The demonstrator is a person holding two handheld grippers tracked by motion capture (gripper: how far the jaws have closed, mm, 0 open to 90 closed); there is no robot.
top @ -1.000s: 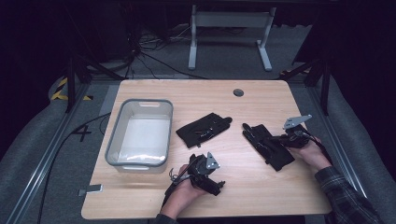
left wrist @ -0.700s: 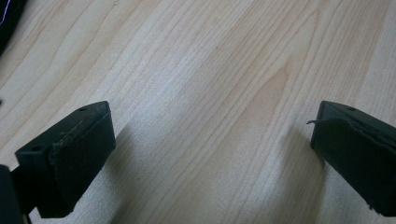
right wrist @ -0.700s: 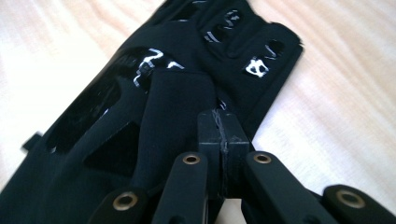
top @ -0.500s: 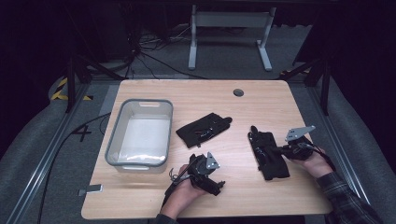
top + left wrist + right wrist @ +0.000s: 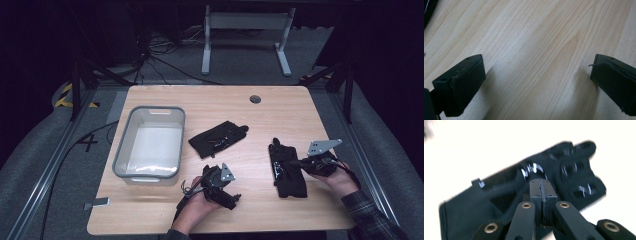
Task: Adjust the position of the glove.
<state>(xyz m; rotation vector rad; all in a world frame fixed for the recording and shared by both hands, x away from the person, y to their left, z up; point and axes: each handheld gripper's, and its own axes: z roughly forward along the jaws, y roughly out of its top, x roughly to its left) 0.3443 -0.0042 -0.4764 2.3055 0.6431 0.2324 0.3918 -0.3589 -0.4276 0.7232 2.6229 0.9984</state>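
Note:
Two black gloves lie on the wooden table. One glove rests near the middle, beside the bin. The other glove lies at the right, pointing away from the front edge. My right gripper reaches in from its right side, jaws pressed together and pinching the fabric at its edge. My left gripper rests near the front edge, jaws wide open over bare wood with nothing between them.
A clear plastic bin stands empty at the left of the table. A round cable hole sits near the far edge. Behind the table stands a metal frame on a dark floor with cables.
My right hand has drawn back toward the front edge. The glove in its jaws came along and turned to lie more front to back. The left hand stayed still.

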